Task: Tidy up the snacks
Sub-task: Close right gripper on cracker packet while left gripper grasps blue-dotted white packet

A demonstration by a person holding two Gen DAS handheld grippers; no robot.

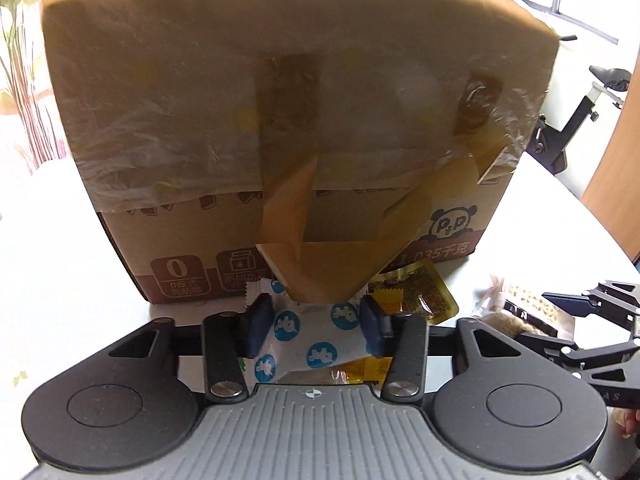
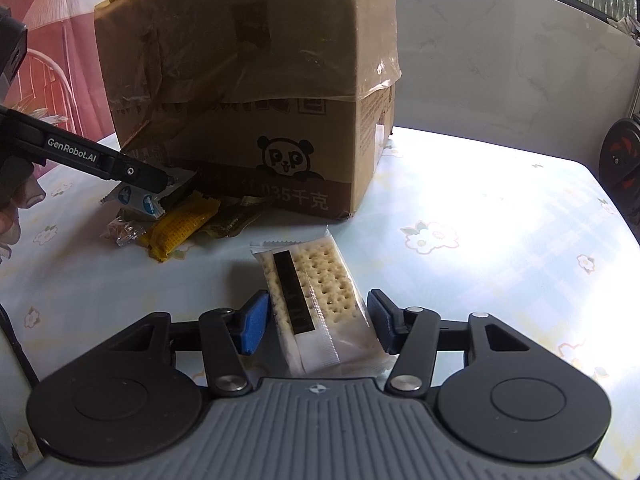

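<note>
My left gripper (image 1: 314, 326) is shut on a white snack packet with blue round prints (image 1: 316, 340), right in front of the tall cardboard box (image 1: 280, 120). The same packet shows in the right wrist view (image 2: 138, 200), held by the left gripper (image 2: 168, 184). My right gripper (image 2: 318, 320) stands around a clear cracker packet (image 2: 316, 300) that lies on the table; its blue pads (image 2: 254, 322) sit beside the packet's edges, with a small gap showing on each side. The cracker packet also shows in the left wrist view (image 1: 520, 312).
A pile of snacks lies at the box's foot: a yellow packet (image 2: 180, 228), dark-gold packets (image 2: 232, 220) and a small clear-wrapped one (image 2: 122, 232). The gold packet shows in the left view (image 1: 424, 288). Loose tape hangs off the box (image 1: 332, 248). The flowered tablecloth (image 2: 480, 240) spreads to the right.
</note>
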